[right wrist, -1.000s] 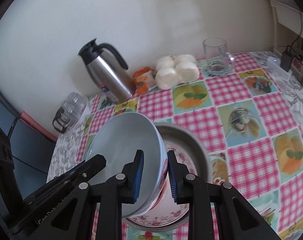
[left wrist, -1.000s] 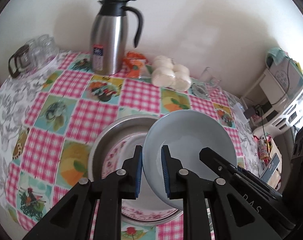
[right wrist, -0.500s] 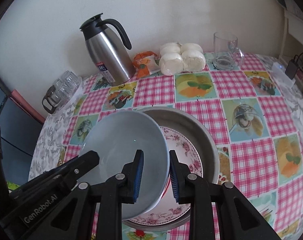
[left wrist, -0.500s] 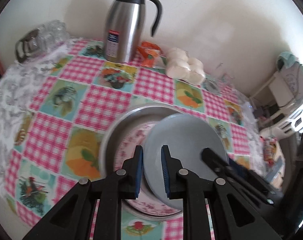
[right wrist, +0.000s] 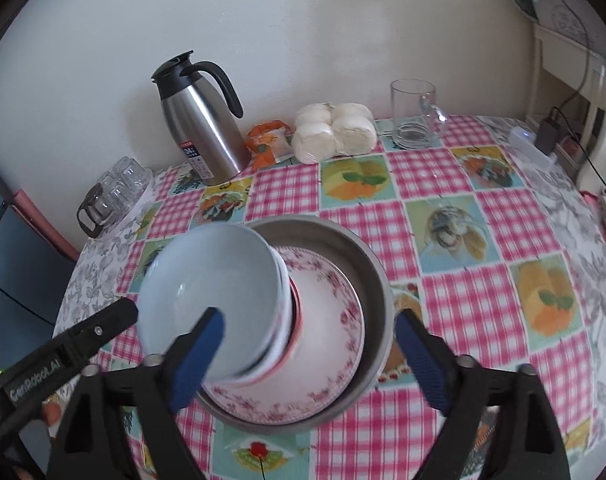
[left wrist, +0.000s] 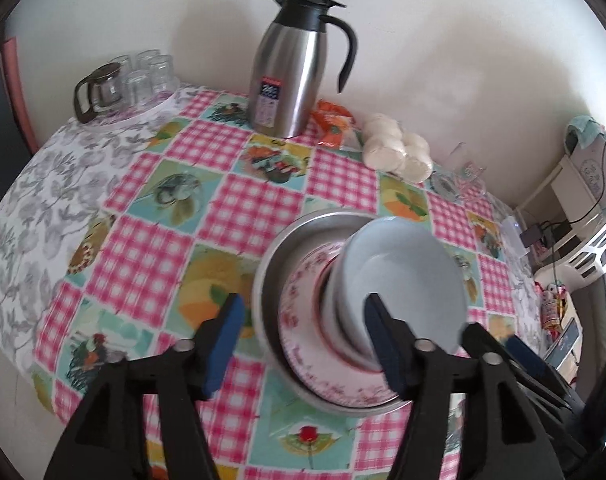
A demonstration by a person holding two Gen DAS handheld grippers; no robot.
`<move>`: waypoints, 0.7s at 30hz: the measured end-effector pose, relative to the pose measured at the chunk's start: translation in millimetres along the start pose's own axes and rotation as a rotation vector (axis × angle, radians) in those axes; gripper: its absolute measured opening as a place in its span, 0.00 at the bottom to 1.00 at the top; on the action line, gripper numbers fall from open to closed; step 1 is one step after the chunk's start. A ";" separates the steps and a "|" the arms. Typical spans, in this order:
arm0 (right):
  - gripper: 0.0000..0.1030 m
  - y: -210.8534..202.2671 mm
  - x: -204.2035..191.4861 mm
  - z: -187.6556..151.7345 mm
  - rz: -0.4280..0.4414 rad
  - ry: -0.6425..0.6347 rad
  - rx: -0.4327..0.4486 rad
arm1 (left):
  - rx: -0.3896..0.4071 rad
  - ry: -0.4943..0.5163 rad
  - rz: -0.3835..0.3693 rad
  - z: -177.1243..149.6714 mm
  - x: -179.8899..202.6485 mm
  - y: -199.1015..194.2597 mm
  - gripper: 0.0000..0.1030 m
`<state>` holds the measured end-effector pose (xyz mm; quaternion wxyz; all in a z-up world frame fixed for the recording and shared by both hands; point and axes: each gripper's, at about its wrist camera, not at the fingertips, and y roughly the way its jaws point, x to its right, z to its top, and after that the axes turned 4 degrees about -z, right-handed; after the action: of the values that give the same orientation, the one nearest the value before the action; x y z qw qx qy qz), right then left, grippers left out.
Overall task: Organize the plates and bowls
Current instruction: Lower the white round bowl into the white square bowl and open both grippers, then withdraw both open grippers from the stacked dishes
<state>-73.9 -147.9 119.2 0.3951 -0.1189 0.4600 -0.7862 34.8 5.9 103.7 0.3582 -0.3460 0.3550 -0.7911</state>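
A stack of pale blue bowls (left wrist: 403, 280) (right wrist: 215, 284) stands on a pink floral plate (left wrist: 315, 364) (right wrist: 327, 320), which lies in a round metal pan (left wrist: 271, 264) (right wrist: 367, 264) on the checked tablecloth. My left gripper (left wrist: 303, 340) is open, its blue pads either side of the pan's near-left rim, above it. My right gripper (right wrist: 311, 356) is open too, its pads wide apart over the plate and the bowls' near side. Neither holds anything. Each gripper's body shows at the edge of the other's view.
A steel thermos jug (left wrist: 295, 68) (right wrist: 201, 128) stands at the back by the wall. Beside it lie an orange packet (right wrist: 267, 140) and wrapped white buns (left wrist: 399, 152) (right wrist: 335, 132). A glass mug (right wrist: 415, 116) stands at the back right, small glasses (left wrist: 135, 80) at the back left.
Both grippers were shut on the top blue bowl's rim. Now both have opened wide and pulled back, and the bowl rests on the stack on the plate.
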 end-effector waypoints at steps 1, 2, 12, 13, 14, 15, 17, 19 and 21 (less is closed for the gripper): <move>0.99 -2.9 1.2 -4.2 -0.002 -0.001 0.005 | 0.001 -0.003 0.015 -2.7 -2.7 0.0 0.75; 1.00 -6.0 2.6 -9.3 -0.004 -0.002 0.010 | 0.005 -0.005 0.040 -6.6 -6.1 -0.6 0.76; 1.00 1.2 3.7 -61.1 -0.084 -0.078 -0.028 | -0.092 0.005 0.129 -48.8 -22.7 19.1 0.90; 1.00 3.0 4.2 -63.9 -0.087 -0.080 -0.032 | -0.103 0.009 0.139 -53.1 -23.5 21.8 0.90; 1.00 4.4 4.5 -66.7 -0.093 -0.082 -0.037 | -0.111 0.016 0.148 -57.2 -24.3 24.4 0.90; 1.00 7.1 5.1 -69.9 -0.101 -0.086 -0.045 | -0.117 0.020 0.155 -60.0 -24.9 26.1 0.90; 1.00 10.1 5.2 -74.6 -0.108 -0.090 -0.059 | -0.130 0.029 0.163 -65.9 -25.6 29.0 0.90; 1.00 13.4 5.3 -79.3 -0.112 -0.097 -0.074 | -0.141 0.035 0.158 -71.4 -25.4 30.2 0.90; 1.00 15.1 5.1 -83.6 -0.121 -0.102 -0.083 | -0.152 0.047 0.164 -75.5 -23.5 32.0 0.90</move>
<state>-115.6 -103.0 60.1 0.3647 -0.2025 0.4633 -0.7819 -3.6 33.1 32.5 0.3861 -0.3232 0.4496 -0.7378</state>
